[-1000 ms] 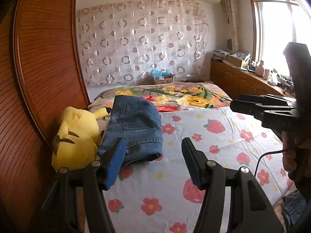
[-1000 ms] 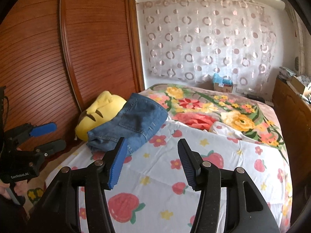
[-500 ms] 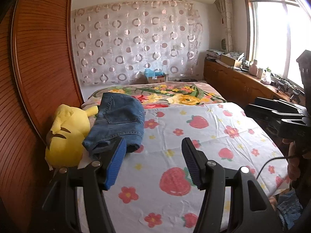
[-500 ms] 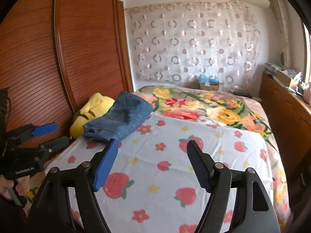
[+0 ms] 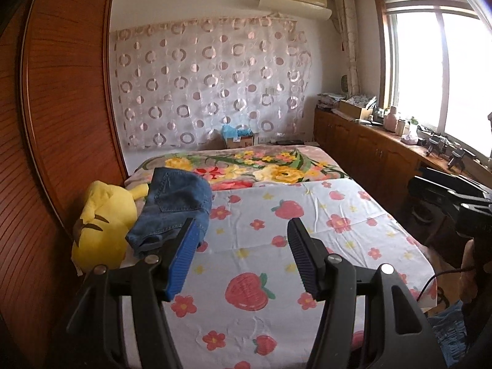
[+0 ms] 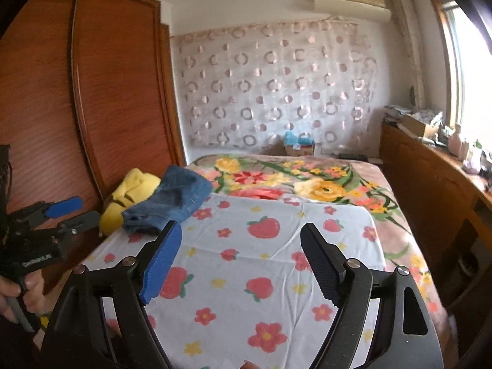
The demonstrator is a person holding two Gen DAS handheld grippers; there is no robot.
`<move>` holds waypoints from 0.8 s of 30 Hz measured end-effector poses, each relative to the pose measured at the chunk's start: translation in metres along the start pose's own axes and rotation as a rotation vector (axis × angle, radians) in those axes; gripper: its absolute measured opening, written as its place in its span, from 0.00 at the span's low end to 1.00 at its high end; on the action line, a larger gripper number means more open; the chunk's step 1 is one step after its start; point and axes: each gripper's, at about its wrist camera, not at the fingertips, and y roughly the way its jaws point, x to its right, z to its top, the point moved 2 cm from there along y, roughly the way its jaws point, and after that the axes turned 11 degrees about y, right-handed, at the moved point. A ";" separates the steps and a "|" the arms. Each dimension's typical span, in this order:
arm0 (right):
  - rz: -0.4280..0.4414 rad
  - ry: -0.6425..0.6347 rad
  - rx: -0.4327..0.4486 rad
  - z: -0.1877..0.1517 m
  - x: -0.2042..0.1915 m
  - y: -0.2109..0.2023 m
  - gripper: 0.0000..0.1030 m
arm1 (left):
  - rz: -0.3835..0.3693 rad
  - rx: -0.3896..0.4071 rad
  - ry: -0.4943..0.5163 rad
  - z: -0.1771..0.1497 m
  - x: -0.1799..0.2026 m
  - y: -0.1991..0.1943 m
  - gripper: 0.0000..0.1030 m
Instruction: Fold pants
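A folded pair of blue jeans [image 5: 175, 209] lies at the left side of the bed, its far part resting on a yellow plush toy [image 5: 101, 224]. My left gripper [image 5: 242, 224] hovers over the strawberry sheet, open and empty, short of the jeans and to their right. The right wrist view shows the jeans [image 6: 175, 196] beyond my right gripper [image 6: 241, 227], whose jaws are opening with nothing between them. Each gripper appears in the other's view: the left gripper [image 6: 72, 210] at the left edge, the right gripper [image 5: 418, 178] at the right edge.
The bed carries a white strawberry sheet [image 5: 307, 230] over a floral blanket [image 5: 261, 166]. A wooden wardrobe [image 5: 61, 123] lines the left side; a low cabinet [image 5: 369, 153] with clutter runs under the window. A person's hand [image 6: 18, 295] holds the left gripper's handle.
Both grippers have drawn back from the bed and risen a little, so the jeans look farther away. The right gripper's jaws stand wider apart than before.
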 end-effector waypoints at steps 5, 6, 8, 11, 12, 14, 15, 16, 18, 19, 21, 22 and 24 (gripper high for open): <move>-0.049 -0.005 0.048 -0.001 0.004 -0.024 0.80 | 0.002 0.025 0.017 0.007 0.009 -0.017 0.57; -0.058 -0.001 0.058 -0.001 0.006 -0.029 0.80 | 0.003 0.029 0.016 0.007 0.010 -0.020 0.57; -0.072 0.001 0.066 -0.003 0.009 -0.034 0.80 | 0.005 0.034 0.009 0.008 0.011 -0.023 0.57; -0.081 0.016 0.072 -0.004 0.015 -0.039 0.80 | 0.005 0.037 -0.001 0.008 0.013 -0.025 0.57; -0.086 0.021 0.068 -0.005 0.017 -0.040 0.80 | 0.005 0.037 -0.004 0.008 0.013 -0.026 0.57; -0.096 0.021 0.071 -0.006 0.019 -0.041 0.80 | 0.004 0.037 -0.007 0.008 0.014 -0.025 0.57; -0.095 0.022 0.068 -0.007 0.020 -0.040 0.80 | 0.003 0.036 -0.008 0.007 0.014 -0.024 0.57; -0.095 0.024 0.064 -0.008 0.021 -0.039 0.80 | 0.005 0.032 -0.005 0.007 0.014 -0.024 0.57; -0.096 0.027 0.060 -0.009 0.022 -0.038 0.80 | 0.008 0.026 -0.005 0.005 0.014 -0.023 0.57; -0.097 0.027 0.059 -0.009 0.022 -0.038 0.80 | 0.009 0.024 -0.007 0.004 0.015 -0.022 0.57; -0.096 0.030 0.057 -0.011 0.023 -0.037 0.80 | 0.008 0.022 -0.009 0.003 0.015 -0.022 0.57; -0.096 0.029 0.057 -0.012 0.024 -0.037 0.80 | 0.008 0.022 -0.011 0.003 0.016 -0.022 0.57; -0.097 0.029 0.056 -0.012 0.024 -0.037 0.80 | 0.010 0.021 -0.011 0.002 0.016 -0.021 0.57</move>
